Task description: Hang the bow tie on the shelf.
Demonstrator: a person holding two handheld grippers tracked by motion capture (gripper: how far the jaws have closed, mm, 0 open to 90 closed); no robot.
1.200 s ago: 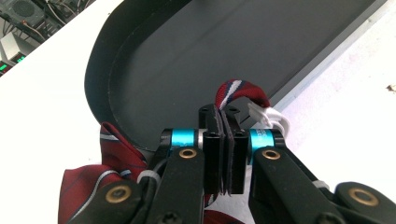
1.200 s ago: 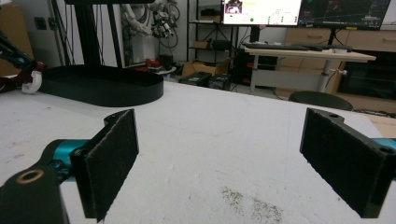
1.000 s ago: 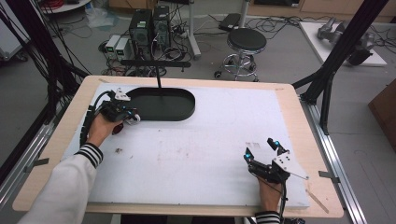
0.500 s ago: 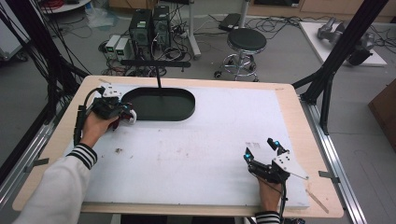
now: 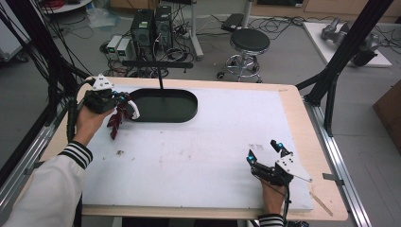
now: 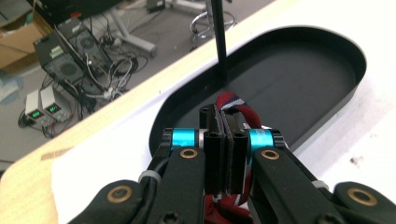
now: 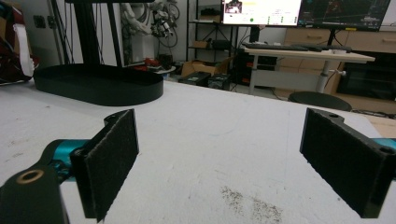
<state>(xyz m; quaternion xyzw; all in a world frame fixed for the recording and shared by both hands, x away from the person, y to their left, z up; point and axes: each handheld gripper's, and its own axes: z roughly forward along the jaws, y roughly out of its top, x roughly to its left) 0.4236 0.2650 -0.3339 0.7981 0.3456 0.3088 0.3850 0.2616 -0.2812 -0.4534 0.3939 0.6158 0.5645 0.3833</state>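
**Red strap lifted beside black tray**

Red, white-edged fabric strap (image 5: 116, 121) pinched in left hand-held gripper (image 5: 124, 100), jaws pressed tight on the cloth with only its thickness between the pads. Seen in the left gripper view as a red loop with white and dark trim (image 6: 232, 103) poking up past the closed jaws, more of it bunched beneath them. Hung clear of the white tabletop (image 5: 198, 156) in the high view, loose end dangling down toward the surface, just beside the left end of the black oval tray (image 5: 163, 105). Thin black post (image 6: 218, 42) rising from the tray floor, right behind the strap in the left gripper view. Held at the far left corner of the tabletop, striped cuff (image 5: 75, 155) and pale sleeve trailing back to the near edge.

Right hand-held gripper (image 5: 265, 152) parked low on the tabletop near the front right corner, well apart from the strap and tray. Jaws spread wide, nothing between the dark fuzzy pads (image 7: 112, 156), bare white surface showing through the gap.
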